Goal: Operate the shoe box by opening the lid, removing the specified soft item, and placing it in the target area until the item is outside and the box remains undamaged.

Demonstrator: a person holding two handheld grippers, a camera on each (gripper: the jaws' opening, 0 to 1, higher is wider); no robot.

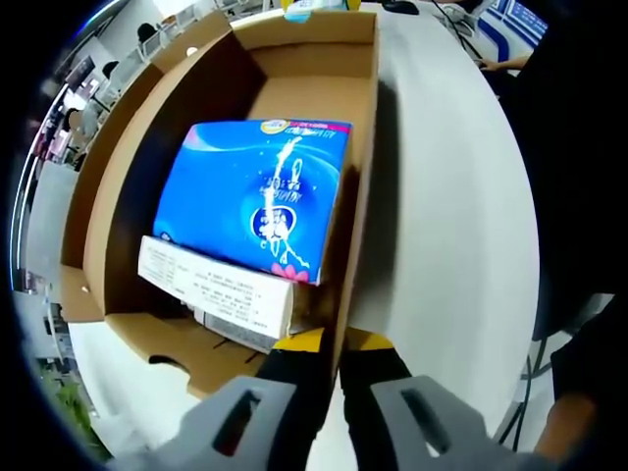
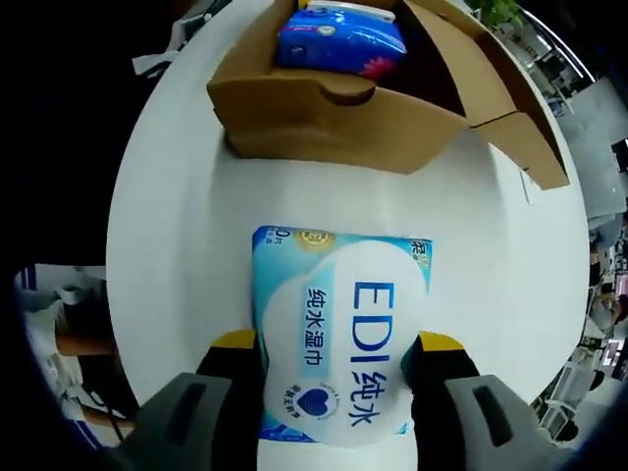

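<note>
Left gripper view: shoe box [image 1: 108, 196] is seen open on the white table [image 1: 442, 196], lid flaps folded out. The left tongs [image 1: 332, 355] are pinched on the near right wall of the box, one jaw inside and one outside, yellow pads pressed against the cardboard edge. Inside the box a blue soft pack [image 1: 257, 194] is left lying, with a white labelled carton [image 1: 216, 287] just beside it at the near end.

Right gripper view: the right tongs [image 2: 334, 368] are closed around a light blue wipes pack [image 2: 339, 334] marked "EDI", one jaw on each side of it. The pack is outside the box, lying on or just above the table [image 2: 177, 196]; contact with the surface cannot be told. The box [image 2: 334, 113] is seen beyond it, well apart, with the blue pack [image 2: 339, 37] visible inside.

Progress, as judged: lid opening is done, and a soft item has been taken out and brought to the table in front of the box, so removal looks complete. What is left appears to be release of the wipes pack in the target area and letting go of the box wall. No target marking is seen on the table, so exact placement cannot be confirmed. No tears or crushed walls are noted on the box.
</note>
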